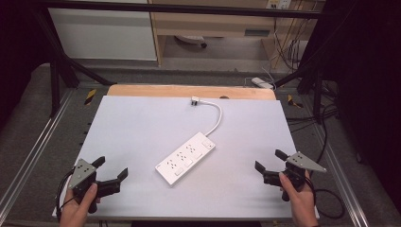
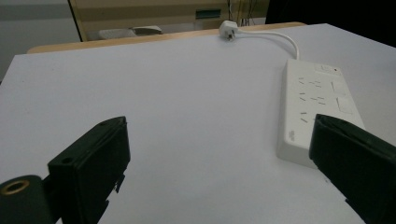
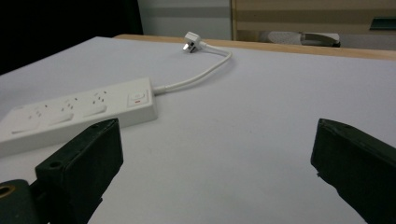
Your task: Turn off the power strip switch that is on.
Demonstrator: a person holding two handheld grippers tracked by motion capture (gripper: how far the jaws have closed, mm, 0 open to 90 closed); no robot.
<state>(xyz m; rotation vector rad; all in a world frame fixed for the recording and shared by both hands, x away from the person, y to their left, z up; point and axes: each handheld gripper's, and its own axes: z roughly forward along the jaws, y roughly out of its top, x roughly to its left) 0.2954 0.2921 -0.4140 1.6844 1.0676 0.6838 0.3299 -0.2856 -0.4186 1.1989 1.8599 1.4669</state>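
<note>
- The worktop (image 1: 142,127) is a flat pale sheet laid over a wooden board, whose light brown edge shows along the far side. A dark metal frame surrounds it.
- The power strip (image 1: 185,158) is white and lies flat near the centre of the worktop, set diagonally, with its near end toward the person's left and its far end toward the right. It carries three socket groups along its top face and a switch at the far end. In the right gripper view a small red mark shows on that switch (image 3: 138,98).
- The left gripper (image 1: 113,174) is held in the person's left hand (image 1: 79,208) at the near left corner of the worktop. Its jaws are released, spread wide, and hold nothing. In the left gripper view the near end of the power strip (image 2: 317,105) lies just beyond the right-hand jaw, apart from it.
- The right gripper (image 1: 269,160) is held in the person's right hand (image 1: 300,201) at the near right corner of the worktop. Its jaws are released, spread wide, and hold nothing. It is well apart from the power strip.
- The cable (image 1: 216,120) is white. It leaves the far end of the power strip and curves toward the far edge of the worktop.
- The plug (image 1: 195,100) is white and lies at the end of the cable, close to the far edge of the worktop.
</note>
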